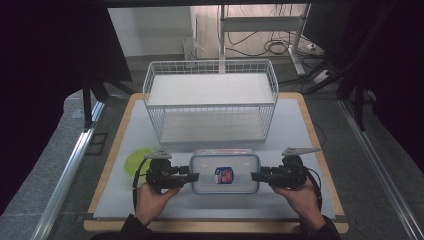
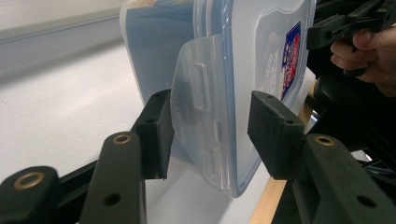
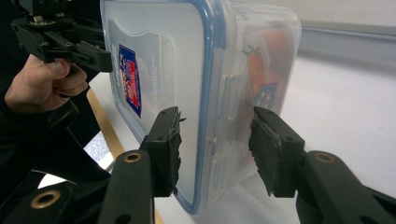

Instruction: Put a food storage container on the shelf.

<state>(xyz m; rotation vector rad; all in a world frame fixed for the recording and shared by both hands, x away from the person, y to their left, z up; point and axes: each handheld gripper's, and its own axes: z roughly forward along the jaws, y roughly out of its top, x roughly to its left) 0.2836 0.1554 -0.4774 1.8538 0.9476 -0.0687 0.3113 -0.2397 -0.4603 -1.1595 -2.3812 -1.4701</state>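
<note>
Gripping stage of a two-handed lift, by the look of it: one clear plastic box [image 1: 224, 172] with a blue-rimmed lid, lying flat on the worktop [image 1: 300, 125] near its front edge, just in front of the one white wire basket [image 1: 210, 100]. At the box's left end, the left gripper [image 1: 194, 176], fingers [image 2: 156, 130] half-closed astride the end and its latch flap [image 2: 205, 121]; one pad up against the underside, the other on the lid side with a sliver of daylight showing (so hard to call a firm squeeze). At the right end, the right gripper [image 1: 256, 176], fingers [image 3: 166, 149] at a middling gap around the rim and latch, both pads apparently touching or very nearly so. Next move, as a guess: firm up both grips evenly, then raise both ends together and level, forward over the basket wall, minding the smooth plastic and the loose flap, either of which could let an end slip. Count: one box, one sticker [image 1: 223, 175] on its lid, one basket, one yellow-green plate [image 1: 136, 160] half hidden behind the left gripper, two grippers, two hands.
</note>
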